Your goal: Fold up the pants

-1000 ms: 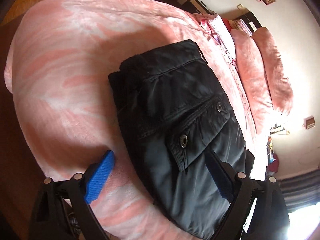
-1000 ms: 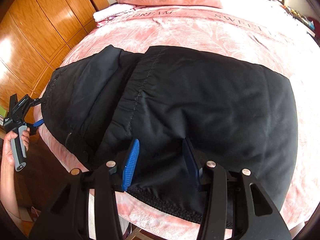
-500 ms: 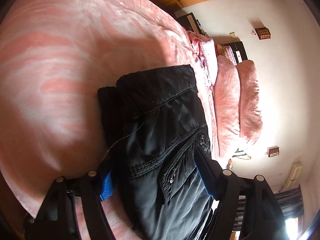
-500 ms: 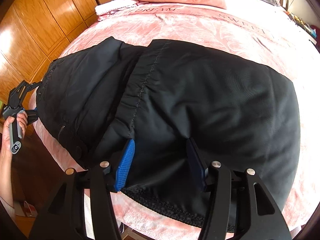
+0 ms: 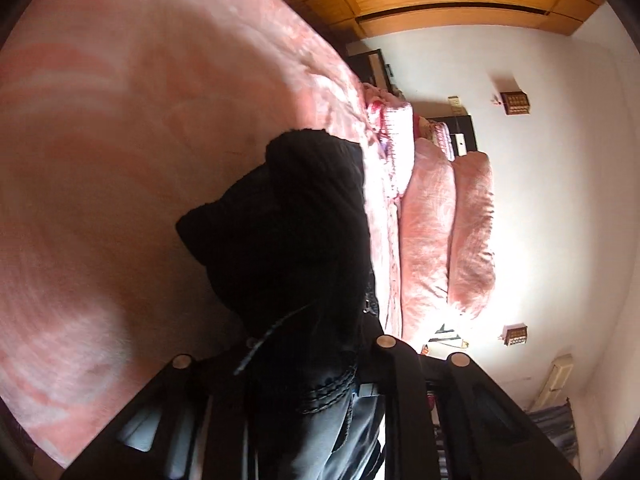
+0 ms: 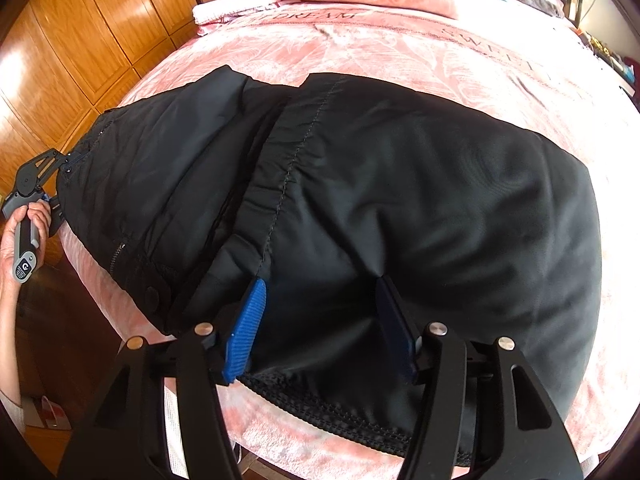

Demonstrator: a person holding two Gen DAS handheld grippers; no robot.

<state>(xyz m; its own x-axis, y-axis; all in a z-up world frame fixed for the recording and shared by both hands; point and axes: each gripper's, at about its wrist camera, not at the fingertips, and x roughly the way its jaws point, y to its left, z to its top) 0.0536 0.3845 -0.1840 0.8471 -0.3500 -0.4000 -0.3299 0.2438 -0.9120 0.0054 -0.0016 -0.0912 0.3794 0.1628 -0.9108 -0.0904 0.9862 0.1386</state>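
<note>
Pants (image 6: 420, 184) edge is now pinched: my left gripper (image 5: 304, 392) has just closed on it. My right gripper (image 6: 320, 320) stands apart over the cloth, widening slightly, so I can probably lift this end for folding.

my right black-framed gripper (image 6: 320, 320): ribbed blue pads, silver screws | my left grey-handled black gripper (image 6: 60, 168): round label
</note>
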